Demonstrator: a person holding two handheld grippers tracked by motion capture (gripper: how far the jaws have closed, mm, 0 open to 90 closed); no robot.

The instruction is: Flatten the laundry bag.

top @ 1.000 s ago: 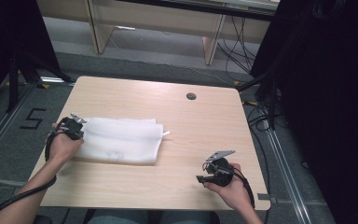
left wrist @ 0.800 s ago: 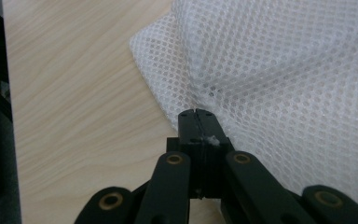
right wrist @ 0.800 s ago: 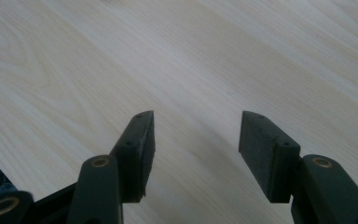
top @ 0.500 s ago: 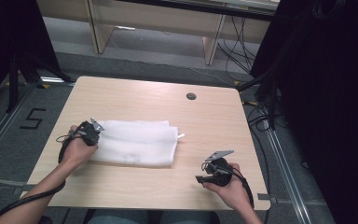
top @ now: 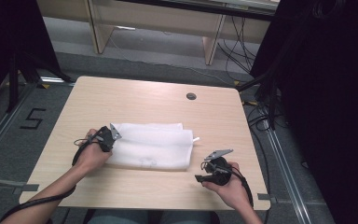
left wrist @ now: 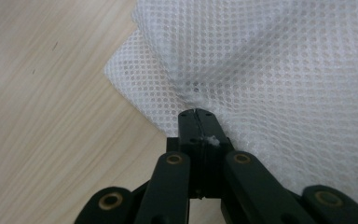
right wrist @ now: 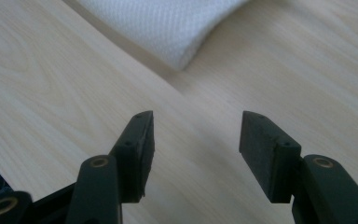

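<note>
My tabletop (top: 135,98) is light wood. A white net cloth (top: 154,144) lies flat on it, near the middle, a bit toward 7 o'clock. A small dark round hole (top: 191,96) sits toward 1 o'clock.

Lab: floor cables (top: 242,51) (floor marking "5" (top: 33,119)).

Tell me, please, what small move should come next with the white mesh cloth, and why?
Probably bring the right gripper to the near right corner of the white mesh cloth and pinch it. The left gripper is shut on the cloth's left edge, while the right one sits open over the bare wooden table, short of that corner.
</note>
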